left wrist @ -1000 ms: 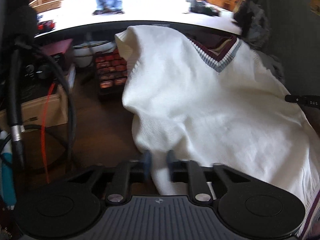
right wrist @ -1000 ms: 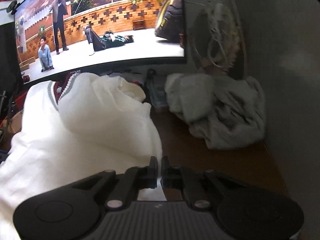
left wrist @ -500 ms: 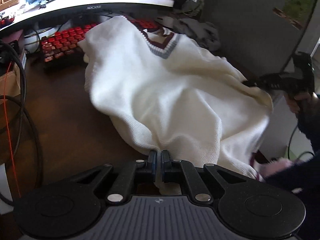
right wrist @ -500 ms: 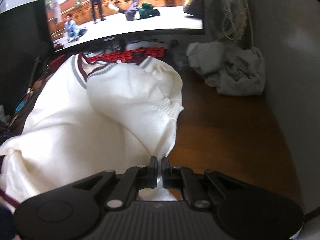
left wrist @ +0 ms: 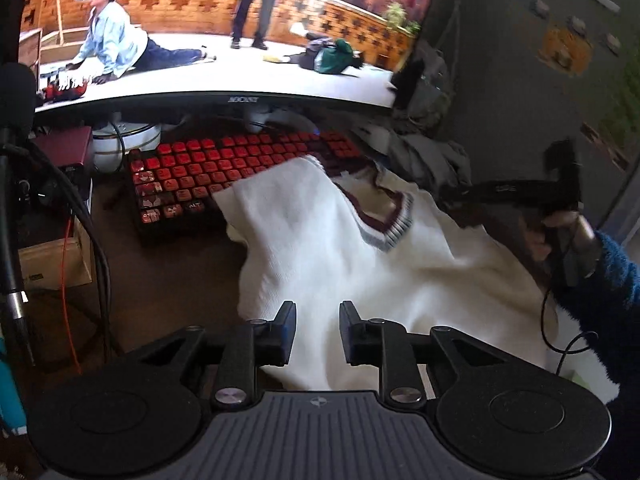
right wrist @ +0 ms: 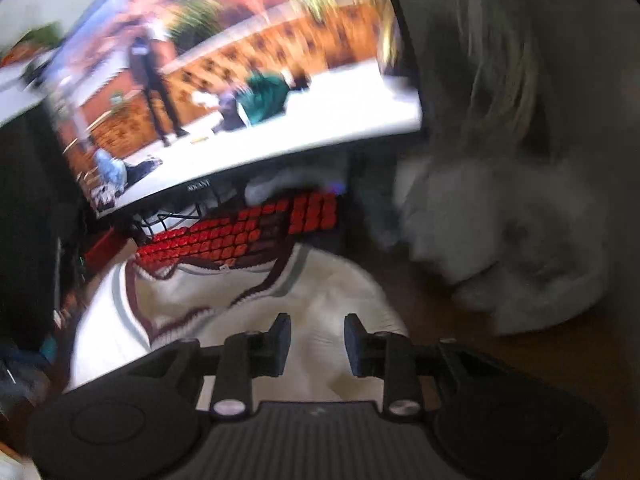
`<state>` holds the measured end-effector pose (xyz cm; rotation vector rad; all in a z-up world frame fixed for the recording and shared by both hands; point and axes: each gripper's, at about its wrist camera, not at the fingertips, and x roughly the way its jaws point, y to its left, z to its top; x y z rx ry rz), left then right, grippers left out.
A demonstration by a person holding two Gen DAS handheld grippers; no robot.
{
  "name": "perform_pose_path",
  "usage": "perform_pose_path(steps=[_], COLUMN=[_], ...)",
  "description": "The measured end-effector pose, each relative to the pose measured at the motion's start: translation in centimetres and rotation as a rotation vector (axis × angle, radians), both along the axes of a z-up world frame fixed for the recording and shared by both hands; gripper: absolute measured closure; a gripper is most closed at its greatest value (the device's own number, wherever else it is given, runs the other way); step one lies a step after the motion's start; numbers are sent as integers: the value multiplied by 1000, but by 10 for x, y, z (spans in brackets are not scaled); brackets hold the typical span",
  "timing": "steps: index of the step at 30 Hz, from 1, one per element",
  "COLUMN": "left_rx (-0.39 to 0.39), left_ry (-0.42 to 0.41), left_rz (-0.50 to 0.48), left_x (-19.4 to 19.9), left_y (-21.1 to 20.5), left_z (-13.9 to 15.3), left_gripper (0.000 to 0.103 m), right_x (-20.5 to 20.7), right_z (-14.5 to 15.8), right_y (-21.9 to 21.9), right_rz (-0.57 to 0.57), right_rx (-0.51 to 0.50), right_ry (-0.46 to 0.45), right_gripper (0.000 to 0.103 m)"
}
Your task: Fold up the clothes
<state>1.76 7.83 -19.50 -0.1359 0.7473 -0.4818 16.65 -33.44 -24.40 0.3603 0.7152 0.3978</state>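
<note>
Both grippers point(left wrist: 317, 330) point(right wrist: 317, 340) now released, sweater point(left wrist: 360, 264) apparently loose.

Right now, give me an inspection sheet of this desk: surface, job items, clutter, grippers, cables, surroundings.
Surface: brown wooden desk, partly bare.
Job's things: white sweater spread out, its collar end overlapping the red keyboard.
Clutter: crumpled grey cloth at the right; cardboard box at the left.
Grippers: left gripper open over the sweater; right gripper open over the sweater, view blurred.
Cables: black cables and an orange wire at the left.
Surroundings: monitor playing video behind the keyboard.
</note>
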Motion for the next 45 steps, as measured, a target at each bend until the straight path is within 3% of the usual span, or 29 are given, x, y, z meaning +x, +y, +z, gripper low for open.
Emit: perform_pose_path(steps=[3,8,9,10,11,12,16,18,19,20,22,24,28,30,32,35,39,45], left_rx=[-13,-55,-54,-54,-53,-51,-43,-37,-38,-45,-71,-137,-319,-405,-439,-386,-179,22], left_ry=[20,46,51,56,60,62,69,69,68,62,45,41,61,113,157,143,68,16], left_rz=[16,44,45,46,47,43,33,36,38,42,57,80,128,133,141,95,9,-44], left_x=[10,22,24,27,30,32,40,44,46,48,55,66,92,111,123,121,101,84], left_y=[4,10,10,10,10,9,6,5,5,6,9,15,31,35,32,11,-32,-73], left_z=[-4,-11,-12,-13,-14,-15,-19,-21,-22,-21,-19,-18,-21,-31,-41,-40,-32,-47], left_gripper=[80,75,75,75,75,75,75,75,75,75,75,72,61,60,64,77,77,76], right_x=[37,59,60,60,60,59,54,54,54,52,44,29,-12,-18,-16,-1,31,73], right_z=[-18,-28,-26,-23,-19,-15,-1,2,3,7,17,28,49,53,52,42,27,-6], right_y=[-3,-15,-17,-19,-18,-17,5,9,11,8,-1,-16,-33,-28,-15,24,79,117], right_rz=[-72,-97,-109,-115,-120,-124,-90,-37,-11,1,22,41,40,76,152,280,311,261], right_rx=[77,248,258,243,182,121,-243,-301,-330,-310,-259,-211,-150,-41,104,202,130,64], right_ry=[116,101,79,43,8,-28,-171,-160,-154,-144,-128,-130,-181,-180,-143,-94,-55,117], right_gripper=[70,64,68,85,96,99,98,97,92,88,65,57,55,54,51,50,46,47])
